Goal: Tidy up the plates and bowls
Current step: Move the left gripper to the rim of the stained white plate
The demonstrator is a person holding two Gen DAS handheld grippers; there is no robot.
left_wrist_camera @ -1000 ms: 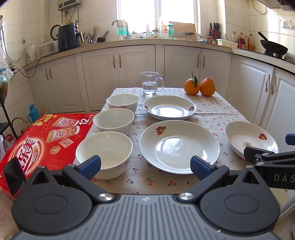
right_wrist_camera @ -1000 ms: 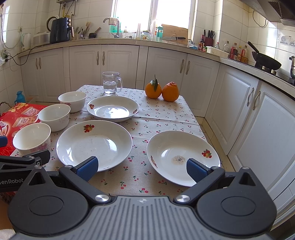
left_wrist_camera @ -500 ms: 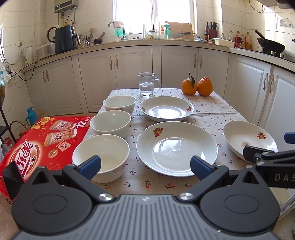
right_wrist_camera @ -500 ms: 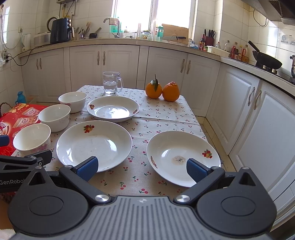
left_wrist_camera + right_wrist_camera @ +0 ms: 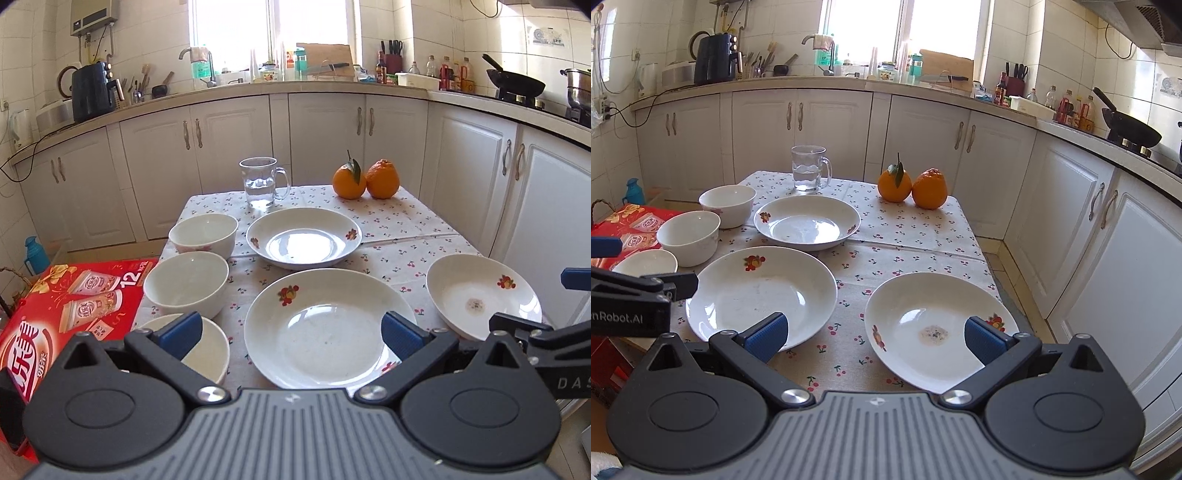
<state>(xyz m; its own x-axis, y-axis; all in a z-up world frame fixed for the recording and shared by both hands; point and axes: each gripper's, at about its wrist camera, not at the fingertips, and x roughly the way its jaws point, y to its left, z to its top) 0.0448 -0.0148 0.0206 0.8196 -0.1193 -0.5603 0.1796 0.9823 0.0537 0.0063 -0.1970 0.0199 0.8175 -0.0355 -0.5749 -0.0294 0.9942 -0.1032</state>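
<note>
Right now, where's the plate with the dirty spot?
In the right wrist view the stained plate lies at the table's near right corner, just ahead of the open right gripper, right of the large plate.

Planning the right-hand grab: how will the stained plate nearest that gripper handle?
The stained plate looks glazed, so probably slippery and rigid. Likely breakable if dropped. Its near rim seems to overhang the table edge, so pressing there might tip it.
</note>
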